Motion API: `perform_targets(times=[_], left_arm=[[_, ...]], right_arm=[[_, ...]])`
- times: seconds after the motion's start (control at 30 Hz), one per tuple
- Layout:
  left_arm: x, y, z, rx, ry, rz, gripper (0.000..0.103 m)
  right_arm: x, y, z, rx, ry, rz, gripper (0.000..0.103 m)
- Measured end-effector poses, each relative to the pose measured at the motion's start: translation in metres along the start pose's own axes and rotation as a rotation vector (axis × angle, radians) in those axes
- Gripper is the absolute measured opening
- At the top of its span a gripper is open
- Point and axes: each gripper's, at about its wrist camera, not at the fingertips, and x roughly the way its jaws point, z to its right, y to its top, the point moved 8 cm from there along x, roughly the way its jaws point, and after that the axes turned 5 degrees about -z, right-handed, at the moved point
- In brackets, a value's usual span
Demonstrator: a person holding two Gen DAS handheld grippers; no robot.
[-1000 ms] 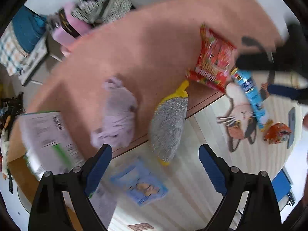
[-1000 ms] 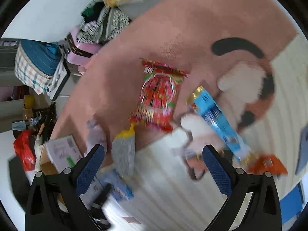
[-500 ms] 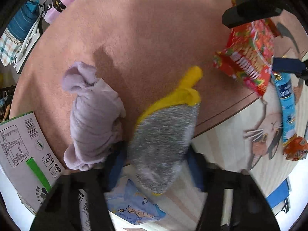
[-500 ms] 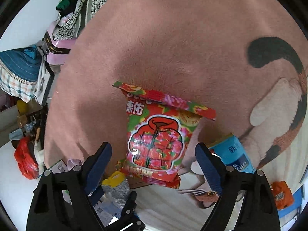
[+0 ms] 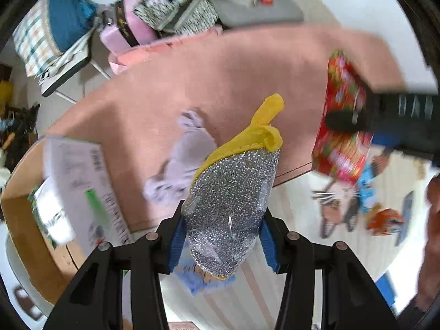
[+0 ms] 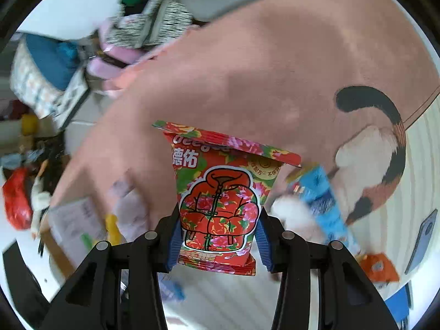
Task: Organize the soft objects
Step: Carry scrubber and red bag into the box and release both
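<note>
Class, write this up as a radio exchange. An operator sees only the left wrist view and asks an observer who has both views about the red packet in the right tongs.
Operator: My left tongs grip the silver pouch. The red packet is a blur here. Where is it held?
Observer: The right tongs pinch its lower part from both sides, with the top seal pointing away from the camera.
Operator: What is printed on its front?
Observer: A flowered red jacket drawn in outline, with white characters above it.
</note>
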Motion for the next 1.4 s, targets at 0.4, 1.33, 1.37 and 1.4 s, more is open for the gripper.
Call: perform_targets(times=[0.4, 1.33, 1.37, 1.4], left_arm=[[-0.136, -0.053, -0.184, -0.181, -0.022, 0.186, 0.045], [0.019, -0.039, -0.396, -0.377, -0.019, -0.151, 0.05], [0.02, -0.04, -0.397, -0.399, -0.045, -0.158, 0.05], [0.02, -0.04, -0.397, -0.411, -0.064, -0.163, 0.051]], right_arm=[[-0.041, -0.161, -0.179, -0.338, 0.048, 0.051, 0.048], [0.159, -0.234, -0.324, -0.494, -0.233, -0.153, 0.048], [0.158, -0.228, -0.32, -0.499, -0.243, -0.162, 0.049], [0.161, -0.229, -0.322, -0.503, -0.246, -0.173, 0.055]])
